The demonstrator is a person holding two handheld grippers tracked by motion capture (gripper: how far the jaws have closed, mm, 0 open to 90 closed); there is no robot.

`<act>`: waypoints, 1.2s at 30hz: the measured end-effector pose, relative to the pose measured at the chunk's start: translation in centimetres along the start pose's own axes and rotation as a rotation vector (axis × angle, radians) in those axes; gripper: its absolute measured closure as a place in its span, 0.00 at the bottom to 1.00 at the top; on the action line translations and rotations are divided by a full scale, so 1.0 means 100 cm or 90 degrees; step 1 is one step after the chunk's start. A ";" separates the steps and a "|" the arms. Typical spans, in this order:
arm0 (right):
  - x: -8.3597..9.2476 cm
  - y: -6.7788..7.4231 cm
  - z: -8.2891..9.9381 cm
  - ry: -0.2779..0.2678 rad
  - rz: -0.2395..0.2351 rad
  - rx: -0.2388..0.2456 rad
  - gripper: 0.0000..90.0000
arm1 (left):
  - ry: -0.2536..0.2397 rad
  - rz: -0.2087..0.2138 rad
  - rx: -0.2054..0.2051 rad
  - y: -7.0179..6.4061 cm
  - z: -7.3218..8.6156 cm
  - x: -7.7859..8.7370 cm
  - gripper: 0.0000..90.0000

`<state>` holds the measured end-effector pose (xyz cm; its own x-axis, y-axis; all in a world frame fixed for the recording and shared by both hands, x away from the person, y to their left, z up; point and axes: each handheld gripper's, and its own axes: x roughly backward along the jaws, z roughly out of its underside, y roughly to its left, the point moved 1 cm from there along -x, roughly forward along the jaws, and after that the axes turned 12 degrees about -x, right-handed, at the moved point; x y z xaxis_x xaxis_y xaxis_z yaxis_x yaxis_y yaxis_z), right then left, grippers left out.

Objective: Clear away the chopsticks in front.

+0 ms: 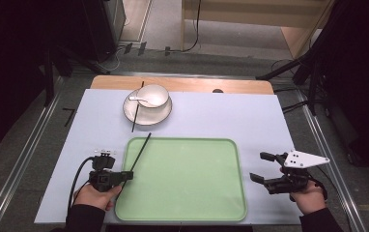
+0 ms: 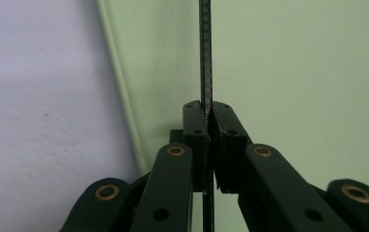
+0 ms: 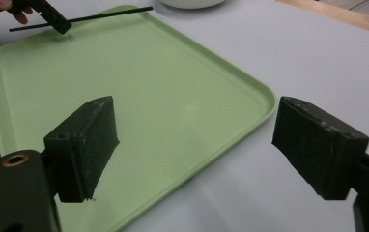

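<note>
The left claw (image 1: 127, 176) is clamped on a black chopstick (image 1: 141, 152) angled over the green tray (image 1: 182, 212), seemingly to set it inside; the right claw (image 1: 261, 167) waits with jaws apart.

Left gripper (image 1: 127, 176) was held low in left hand (image 1: 94, 195), jaws clamped tight, pointing toward table centre. Right gripper (image 1: 262, 167) rested in right hand (image 1: 308, 195), jaws spread wide, gripping nothing. Both forearms entered from near edge.
</note>
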<state>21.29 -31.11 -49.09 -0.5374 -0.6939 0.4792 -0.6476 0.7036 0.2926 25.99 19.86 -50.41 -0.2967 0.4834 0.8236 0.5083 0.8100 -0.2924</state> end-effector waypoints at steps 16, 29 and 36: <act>0.001 0.000 0.000 0.000 0.000 0.001 0.18 | 0.020 -0.007 -0.005 -0.012 0.013 -0.004 0.90; 0.002 0.001 0.001 0.000 0.000 -0.001 0.18 | 0.000 0.064 -0.067 -0.003 -0.001 0.004 0.50; 0.005 0.002 0.003 0.001 0.005 -0.003 0.18 | -0.038 0.055 -0.146 0.008 -0.019 0.003 0.36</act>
<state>20.76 -31.37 -49.09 -0.5415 -0.6885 0.4824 -0.6410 0.7094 0.2931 27.86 20.00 -49.48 -0.2887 0.5718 0.7679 0.7014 0.6722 -0.2369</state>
